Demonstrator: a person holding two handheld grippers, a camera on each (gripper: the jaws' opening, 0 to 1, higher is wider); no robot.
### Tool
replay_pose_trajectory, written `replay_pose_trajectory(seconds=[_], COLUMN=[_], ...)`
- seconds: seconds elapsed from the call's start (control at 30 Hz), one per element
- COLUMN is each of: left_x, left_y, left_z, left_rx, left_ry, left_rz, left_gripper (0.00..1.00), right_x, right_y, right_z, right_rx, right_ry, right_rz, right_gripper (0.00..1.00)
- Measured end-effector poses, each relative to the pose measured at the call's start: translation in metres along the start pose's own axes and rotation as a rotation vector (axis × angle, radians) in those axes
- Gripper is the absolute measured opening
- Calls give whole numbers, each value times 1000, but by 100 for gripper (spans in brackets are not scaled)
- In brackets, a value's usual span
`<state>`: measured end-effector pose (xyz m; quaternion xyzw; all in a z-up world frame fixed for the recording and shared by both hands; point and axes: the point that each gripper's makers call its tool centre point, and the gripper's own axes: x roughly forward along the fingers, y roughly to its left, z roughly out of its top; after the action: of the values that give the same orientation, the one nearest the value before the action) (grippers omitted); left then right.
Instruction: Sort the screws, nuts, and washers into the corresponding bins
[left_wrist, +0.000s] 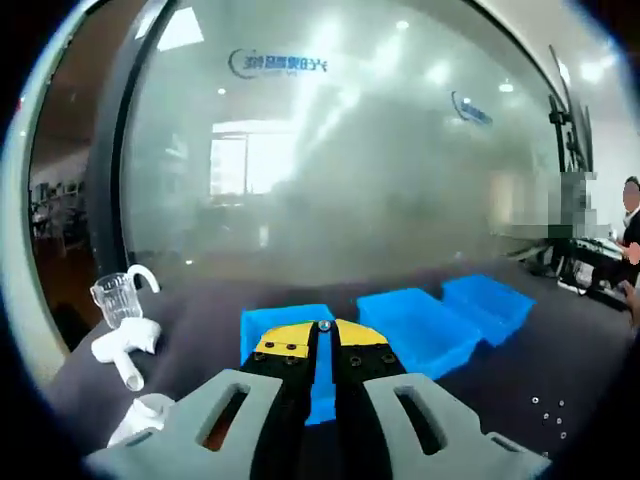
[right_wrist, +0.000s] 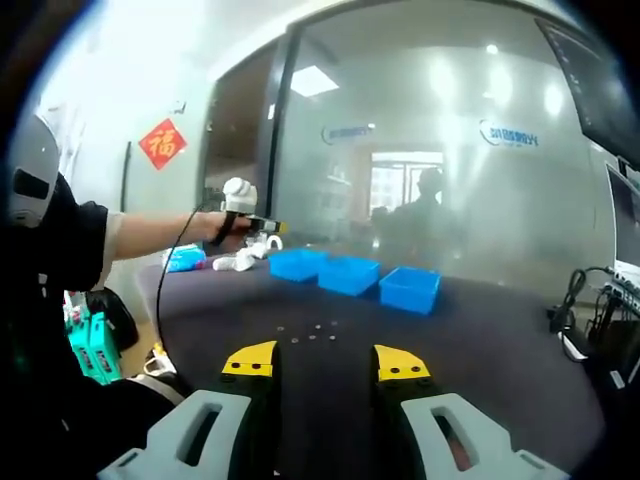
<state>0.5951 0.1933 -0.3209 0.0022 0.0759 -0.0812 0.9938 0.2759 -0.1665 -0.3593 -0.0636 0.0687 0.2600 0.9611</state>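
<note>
My left gripper (left_wrist: 322, 338) is shut, with a small metal piece (left_wrist: 323, 326) pinched at its yellow tips; I cannot tell what kind of piece it is. It hovers over the nearest of three blue bins (left_wrist: 283, 325), with the other bins (left_wrist: 415, 325) (left_wrist: 490, 300) to the right. In the right gripper view a person's hand holds that left gripper (right_wrist: 262, 226) above the leftmost bin (right_wrist: 298, 264). My right gripper (right_wrist: 325, 362) stands open with nothing between its tips, just short of several loose screws, nuts and washers (right_wrist: 310, 332) on the dark table.
White fittings (left_wrist: 125, 345) and a clear glass cup (left_wrist: 115, 295) lie left of the bins. More small hardware (left_wrist: 550, 410) is scattered at the right. A frosted glass wall (left_wrist: 350, 150) stands behind the table. Cables (right_wrist: 575, 300) lie at the table's right edge.
</note>
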Motion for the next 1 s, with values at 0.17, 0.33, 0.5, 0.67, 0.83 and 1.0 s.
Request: replay_pose_trajectory(seconds=[0.17,0.33,0.5,0.67,0.83,1.0], left_x=[26,43,49,47,37,16], left_y=[8,7,2,-5,-9,-15], left_z=[0,-10,-20,-24,-21,-19], left_rx=[-39,-11,-2,26,37,23], left_ry=[45,86,114,130,133,101], left_rz=[-5,-12,-13,-35,-64,-109], left_gripper=[5,5,6,15,28,35], right_x=[-1,1,0,-1,-1,-2], right_y=[-2,-2,-3,-2,-1,-1], right_z=[-2,-4,-3,-5,-4,-1], right_rx=[7,8,13,12,11,8], right_ry=[3,10,6,11,6,-1], right_rz=[-7,-6,-7,-4,-2,-2], right_gripper=[31,31,31,31,31,31])
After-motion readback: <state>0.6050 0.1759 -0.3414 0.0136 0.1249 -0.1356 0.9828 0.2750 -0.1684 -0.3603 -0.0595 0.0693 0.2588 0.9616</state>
